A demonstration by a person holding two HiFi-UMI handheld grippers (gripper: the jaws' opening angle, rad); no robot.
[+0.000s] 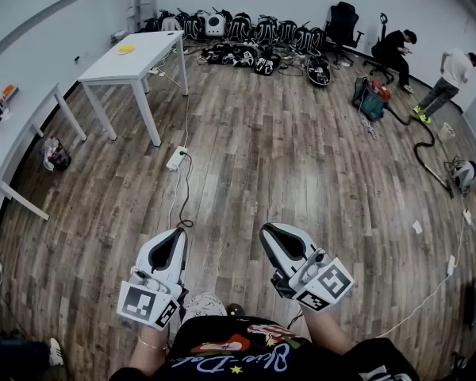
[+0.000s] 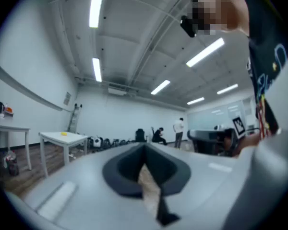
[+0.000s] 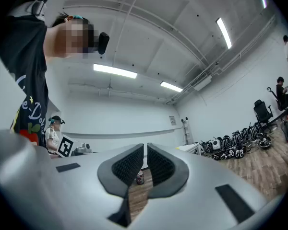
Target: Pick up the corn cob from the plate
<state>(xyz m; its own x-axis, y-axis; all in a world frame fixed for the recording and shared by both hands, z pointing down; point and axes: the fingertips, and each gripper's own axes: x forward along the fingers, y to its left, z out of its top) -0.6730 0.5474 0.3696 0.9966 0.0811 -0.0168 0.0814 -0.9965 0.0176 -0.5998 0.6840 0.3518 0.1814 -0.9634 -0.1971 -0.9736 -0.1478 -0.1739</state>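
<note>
Left tongs (image 1: 175, 239) and right tongs (image 1: 274, 239) both hang pinched shut and empty over the floor (image 1: 301, 149), worktop (image 1: 135, 54) at eleven o'clock.

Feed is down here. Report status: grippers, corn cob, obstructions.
Left gripper shut, empty. Right gripper shut, empty. Corn cob not made out; yellow thing on far white table. Power strip on floor between.

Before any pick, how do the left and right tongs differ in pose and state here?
Pose: in the head view the white-and-black left tongs lean tips-right, while the white-and-black right tongs lean further, tips-left. Tips: the left tongs' tips touch; the right tongs' tips leave a thin slit. Shared: both are shut, hold nothing and hang above the brown wooden floor.
</note>
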